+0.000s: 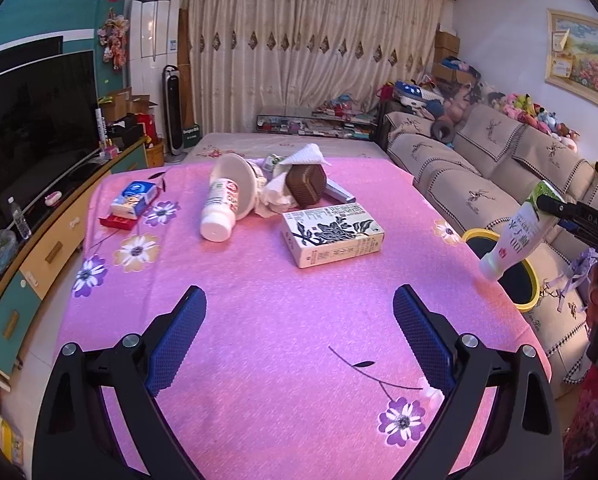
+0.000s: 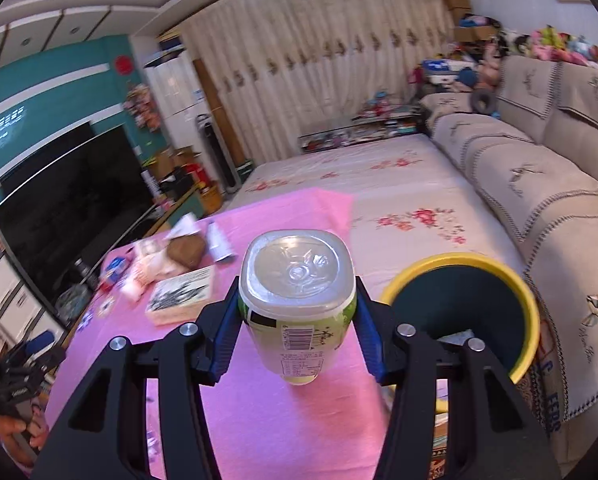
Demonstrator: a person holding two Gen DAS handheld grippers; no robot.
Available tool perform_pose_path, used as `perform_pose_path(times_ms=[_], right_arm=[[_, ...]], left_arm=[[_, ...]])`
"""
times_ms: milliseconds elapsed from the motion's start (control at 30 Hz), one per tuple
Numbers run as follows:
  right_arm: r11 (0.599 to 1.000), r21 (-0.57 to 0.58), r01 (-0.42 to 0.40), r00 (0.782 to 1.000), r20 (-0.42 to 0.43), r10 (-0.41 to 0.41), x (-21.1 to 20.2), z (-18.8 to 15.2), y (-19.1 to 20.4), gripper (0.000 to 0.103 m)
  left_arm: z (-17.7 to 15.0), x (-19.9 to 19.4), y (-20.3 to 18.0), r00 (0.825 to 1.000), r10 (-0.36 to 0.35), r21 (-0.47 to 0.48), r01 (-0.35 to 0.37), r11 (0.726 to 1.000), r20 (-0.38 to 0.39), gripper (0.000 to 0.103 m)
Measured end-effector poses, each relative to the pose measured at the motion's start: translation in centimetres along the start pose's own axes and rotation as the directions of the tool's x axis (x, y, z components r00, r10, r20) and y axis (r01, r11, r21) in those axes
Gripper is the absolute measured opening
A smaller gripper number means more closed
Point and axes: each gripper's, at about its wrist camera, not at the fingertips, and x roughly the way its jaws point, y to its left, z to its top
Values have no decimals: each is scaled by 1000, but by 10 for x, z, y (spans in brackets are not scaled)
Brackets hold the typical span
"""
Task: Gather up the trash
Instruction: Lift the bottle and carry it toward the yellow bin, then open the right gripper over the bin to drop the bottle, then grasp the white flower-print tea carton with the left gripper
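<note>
My right gripper [image 2: 297, 312] is shut on a plastic bottle [image 2: 297, 280] with a green label, its flat base facing the camera. In the left wrist view that bottle [image 1: 517, 236] hangs cap-down over the table's right edge, beside the yellow-rimmed bin [image 1: 519, 280]. The bin [image 2: 467, 304] stands just right of the held bottle, with something pale inside. My left gripper [image 1: 299, 312] is open above the pink cloth [image 1: 283, 320], with nothing between its fingers. Trash lies at the far end: a white bottle [image 1: 219, 212], a bowl [image 1: 237, 180], crumpled tissue [image 1: 275, 200], a brown tub [image 1: 305, 184] and a patterned carton [image 1: 333, 236].
A blue pack [image 1: 133, 198] and a red box [image 1: 117, 222] lie at the table's left. A sofa [image 1: 479, 176] runs along the right, a TV [image 1: 31, 120] and cabinet along the left. A person's hand [image 2: 17, 432] holds the other gripper at lower left.
</note>
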Motion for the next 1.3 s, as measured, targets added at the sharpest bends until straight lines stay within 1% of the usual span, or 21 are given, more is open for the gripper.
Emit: perform_pose_path(times_ms=[67, 133, 333, 400, 467, 533, 667, 833, 933, 1033, 1133, 1167, 1233, 1267, 1300], right_arm=[[997, 25, 76, 997, -4, -76, 11, 2, -23, 49], [991, 43, 126, 992, -15, -125, 20, 3, -40, 49], [972, 76, 224, 974, -60, -220, 54, -2, -80, 50], [965, 89, 248, 968, -64, -243, 59, -4, -90, 51], [962, 93, 258, 966, -55, -254, 59, -5, -95, 58], [962, 94, 256, 966, -48, -253, 57, -6, -97, 60], [963, 87, 255, 967, -51, -251, 56, -9, -96, 61], [964, 90, 250, 968, -63, -245, 56, -12, -94, 61], [965, 87, 248, 968, -70, -243, 57, -12, -92, 62], [966, 87, 244, 968, -76, -238, 59, -13, -91, 63], [967, 88, 239, 970, -76, -233, 58, -14, -90, 63], [967, 88, 238, 970, -75, -232, 58, -14, -90, 63], [968, 91, 233, 971, -73, -227, 57, -14, -90, 63], [969, 91, 229, 972, -72, -223, 57, -14, -89, 63], [970, 92, 226, 973, -72, -220, 57, -14, -89, 63]], left_arm=[[2, 10, -5, 1000, -13, 7, 13, 1000, -12, 93], [5, 22, -10, 999, -28, 12, 28, 1000, -29, 93], [14, 62, -20, 995, -57, 20, 59, 998, -87, 93], [17, 73, -21, 993, -62, 15, 64, 998, -103, 93], [20, 86, -20, 991, -66, 12, 68, 998, -118, 93], [23, 101, -18, 989, -63, 11, 65, 998, -137, 93], [26, 128, -17, 983, -65, 22, 70, 997, -173, 93], [27, 165, -21, 974, -61, 66, 78, 995, -219, 93], [30, 183, -25, 969, -71, 84, 93, 992, -235, 93], [31, 197, -28, 963, -77, 81, 101, 992, -258, 93], [31, 201, -34, 951, -126, 57, 148, 987, -281, 93], [31, 198, -39, 949, -141, 63, 165, 984, -282, 93], [28, 188, -54, 939, -196, 88, 229, 969, -283, 93], [25, 180, -64, 925, -247, 105, 287, 952, -290, 93], [22, 172, -75, 902, -311, 124, 360, 925, -300, 93]])
